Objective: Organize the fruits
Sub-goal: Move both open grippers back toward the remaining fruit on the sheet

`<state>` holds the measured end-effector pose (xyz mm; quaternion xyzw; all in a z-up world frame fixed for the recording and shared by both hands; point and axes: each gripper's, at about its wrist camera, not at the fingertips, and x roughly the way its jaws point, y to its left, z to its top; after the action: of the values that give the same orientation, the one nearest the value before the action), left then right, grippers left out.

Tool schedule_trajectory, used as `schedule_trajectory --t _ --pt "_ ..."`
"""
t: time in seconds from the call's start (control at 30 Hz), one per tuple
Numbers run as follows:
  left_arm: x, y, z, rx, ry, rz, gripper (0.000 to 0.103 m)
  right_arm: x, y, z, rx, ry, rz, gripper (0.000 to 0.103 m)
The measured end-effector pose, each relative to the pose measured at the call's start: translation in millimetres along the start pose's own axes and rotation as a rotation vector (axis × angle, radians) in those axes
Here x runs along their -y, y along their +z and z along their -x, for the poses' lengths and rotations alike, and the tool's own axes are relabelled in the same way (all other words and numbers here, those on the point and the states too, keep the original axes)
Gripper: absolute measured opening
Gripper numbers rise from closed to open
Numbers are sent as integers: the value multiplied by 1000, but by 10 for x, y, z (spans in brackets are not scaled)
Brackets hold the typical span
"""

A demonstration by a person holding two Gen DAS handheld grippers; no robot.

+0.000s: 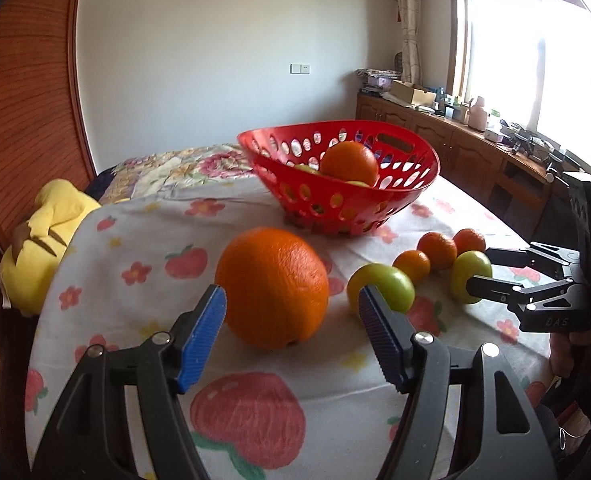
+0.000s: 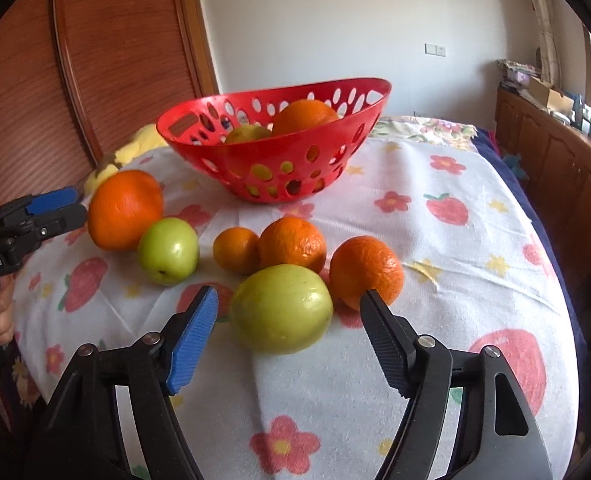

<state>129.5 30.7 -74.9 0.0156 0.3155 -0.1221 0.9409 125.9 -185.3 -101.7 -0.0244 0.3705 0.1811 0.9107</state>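
- Fingers of your left gripper point(image 1: 291, 312) stand apart around the large round orange point(image 1: 272, 287), touching nothing.
- Your right gripper point(image 2: 289, 312) likewise brackets the green apple point(image 2: 281, 308), unpressed.
- Both fruits lie short of the red perforated plastic basket point(image 2: 273, 168).

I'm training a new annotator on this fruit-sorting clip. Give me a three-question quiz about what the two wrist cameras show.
1. True or false: the red basket is empty.
2. Which fruit lies between the left gripper jaws?
A. a green apple
B. the large orange
C. a mandarin
3. Fill in: the fruit between the right gripper jaws is a ____ apple.

Key:
1. False. An orange and greenish fruit lie in it.
2. B. The pads stand on either side of it without pressing.
3. Green. It lies on the strawberry-print cloth, just in front of three mandarins.
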Motion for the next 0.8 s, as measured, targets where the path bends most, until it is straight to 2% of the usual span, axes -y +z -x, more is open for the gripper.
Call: schedule_trajectory --t 0.17,0.3,0.5,0.8 --pt "-49 -22 -23 -5 4 9 69 -82 -10 -28 -7 -23 34 74" --pt "-57 -25 -42 -6 4 15 69 -111 -20 -25 -13 -9 41 66" --pt "-71 -82 -108 -26 0 29 69 -109 -34 -22 -24 -33 57 58" --pt "-72 -173 -192 -48 -1 44 69 -119 -44 -62 -50 -27 61 59"
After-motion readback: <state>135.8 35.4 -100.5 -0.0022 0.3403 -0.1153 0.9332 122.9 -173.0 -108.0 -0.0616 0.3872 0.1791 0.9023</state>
